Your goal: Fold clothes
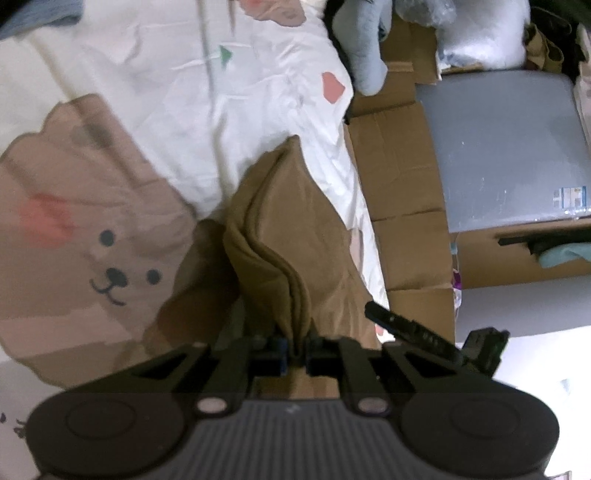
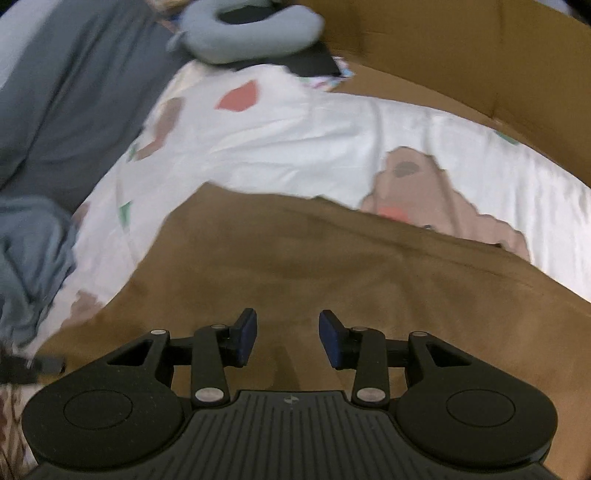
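Now left tool pinching brown garment fold; right tool wide, above it.

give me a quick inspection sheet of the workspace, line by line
surface: white bedsheet with bear and colour-patch prints, wrinkled
job's things: brown garment spread on the sheet; one edge lifted into a doubled fold
clutter: blue-grey neck pillow at the far end; grey-blue cloth bunched beside the sheet; dark grey bedding
grippers: left gripper shut on the garment's folded edge; right gripper open, above the garment, holding nothing
cables: nothing seen
surroundings: cardboard boxes against the bed edge; grey flat panel lying on them
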Tool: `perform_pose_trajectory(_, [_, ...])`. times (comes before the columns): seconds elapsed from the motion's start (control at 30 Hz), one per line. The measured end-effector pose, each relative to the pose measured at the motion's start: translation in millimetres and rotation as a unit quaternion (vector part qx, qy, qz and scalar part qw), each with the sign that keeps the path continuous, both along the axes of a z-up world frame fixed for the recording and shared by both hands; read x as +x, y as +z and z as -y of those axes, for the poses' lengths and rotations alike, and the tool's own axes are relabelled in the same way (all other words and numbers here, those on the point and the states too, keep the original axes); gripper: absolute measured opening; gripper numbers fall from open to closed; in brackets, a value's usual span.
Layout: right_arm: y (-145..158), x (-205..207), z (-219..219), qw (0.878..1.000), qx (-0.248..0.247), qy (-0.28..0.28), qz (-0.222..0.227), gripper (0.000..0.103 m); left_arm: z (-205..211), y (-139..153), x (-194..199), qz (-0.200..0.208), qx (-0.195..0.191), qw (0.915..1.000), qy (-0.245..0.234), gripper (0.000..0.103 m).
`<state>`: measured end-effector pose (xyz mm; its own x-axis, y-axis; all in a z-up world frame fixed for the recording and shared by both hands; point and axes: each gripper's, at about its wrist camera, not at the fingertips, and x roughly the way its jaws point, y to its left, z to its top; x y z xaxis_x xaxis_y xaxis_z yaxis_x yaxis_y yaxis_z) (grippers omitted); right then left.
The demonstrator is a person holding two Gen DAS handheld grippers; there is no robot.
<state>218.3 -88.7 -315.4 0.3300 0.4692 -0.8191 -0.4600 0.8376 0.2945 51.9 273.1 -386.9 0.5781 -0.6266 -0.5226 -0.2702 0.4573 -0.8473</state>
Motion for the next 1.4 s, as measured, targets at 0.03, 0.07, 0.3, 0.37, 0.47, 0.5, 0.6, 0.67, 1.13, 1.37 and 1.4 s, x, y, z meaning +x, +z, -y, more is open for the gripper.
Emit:
perform_pose_trajectory(0.03, [3,-5,-3,1.000,0.005,0.009,0.000,0.044,1,3,3,-0.001,0.000,1.0000,-0.003,0.008])
perform_pose_trajectory(0.07, [6,-12,-8,1.000,0.010,0.018,0.000,0.044,2,6,6,-0.002,0.000,1.0000,-0.006,0.008])
perform_pose_trajectory(0.3, [27,-54,-47,0.994,0.028,0.103,0.014,0.059,12,21,23,-0.009,0.009,0.9996,-0.026,0.008])
perform_pose_trajectory(0.37, [33,-64,-58,0.991,0.035,0.125,0.018,0.064,14,23,26,-0.009,0.011,0.9995,-0.029,0.008])
perform_pose_trajectory(0.47, [42,-79,-74,0.985,0.039,0.163,0.027,0.066,17,26,30,-0.011,0.008,0.9995,-0.028,0.008])
perform_pose_trajectory(0.5, [44,-83,-80,0.983,0.039,0.175,0.031,0.067,18,27,31,-0.012,0.006,0.9995,-0.027,0.008])
perform_pose_trajectory(0.6, [51,-97,-97,0.975,0.032,0.214,0.047,0.069,20,30,34,-0.012,-0.004,0.9997,-0.022,0.008])
perform_pose_trajectory(0.67, [54,-104,-107,0.972,0.028,0.228,0.057,0.069,21,34,36,-0.011,-0.006,0.9997,-0.023,0.008])
perform_pose_trajectory(1.13, [57,-129,-152,0.946,-0.052,0.266,0.177,0.053,26,45,45,-0.012,-0.021,0.9996,-0.017,0.008])
perform_pose_trajectory(1.37, [51,-125,-160,0.945,-0.078,0.256,0.186,0.008,24,45,42,-0.011,-0.029,0.9995,-0.003,0.014])
perform_pose_trajectory(1.4, [51,-124,-158,0.947,-0.078,0.252,0.186,0.008,23,46,41,-0.010,-0.031,0.9995,0.000,0.018])
